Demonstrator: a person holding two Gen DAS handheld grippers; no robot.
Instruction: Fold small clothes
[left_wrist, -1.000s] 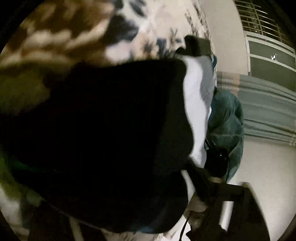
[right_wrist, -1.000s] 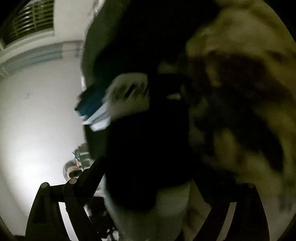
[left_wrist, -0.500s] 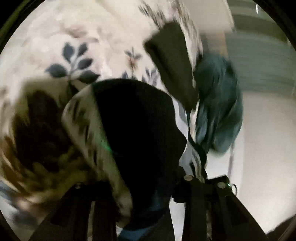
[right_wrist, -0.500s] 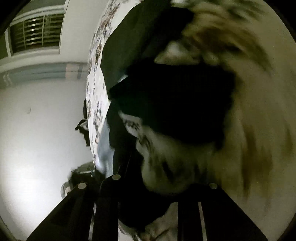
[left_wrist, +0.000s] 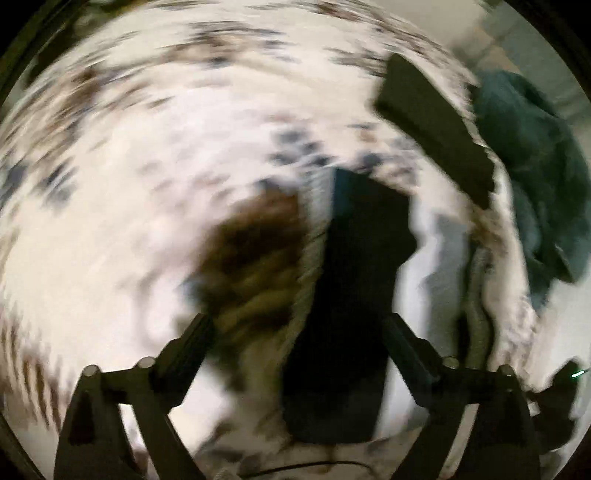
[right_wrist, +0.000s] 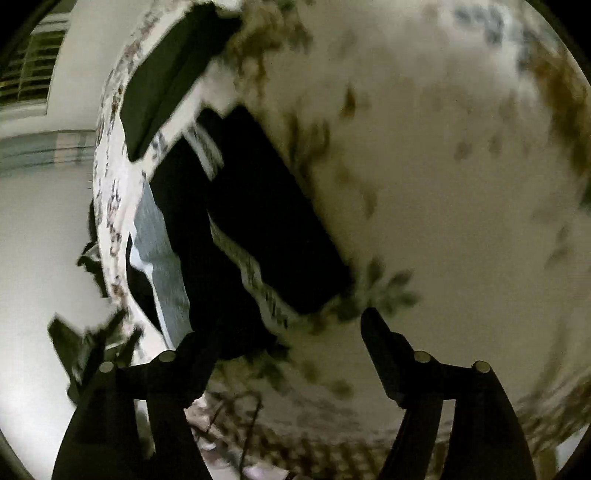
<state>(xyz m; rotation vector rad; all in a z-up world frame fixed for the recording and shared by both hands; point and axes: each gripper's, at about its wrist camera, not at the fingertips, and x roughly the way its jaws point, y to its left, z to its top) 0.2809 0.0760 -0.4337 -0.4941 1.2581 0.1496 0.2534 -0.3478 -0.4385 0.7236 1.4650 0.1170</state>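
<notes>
Both my grippers have lifted off since half a sec ago: left gripper (left_wrist: 295, 332) and right gripper (right_wrist: 288, 332) just opened, jaws apart w/ nothing pinched. Black garment (left_wrist: 351, 295) lies folded on the bedsheet (left_wrist: 129, 166) right below the left jaws, just ahead-left of the right. Risk: the loose top fold springs open, or a finger snags the edge as I pull away.

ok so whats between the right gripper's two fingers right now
Nothing held: in the right wrist view the right gripper is open above bare floral bedsheet. The black folded garment lies just beyond the fingers, free of them.
</notes>
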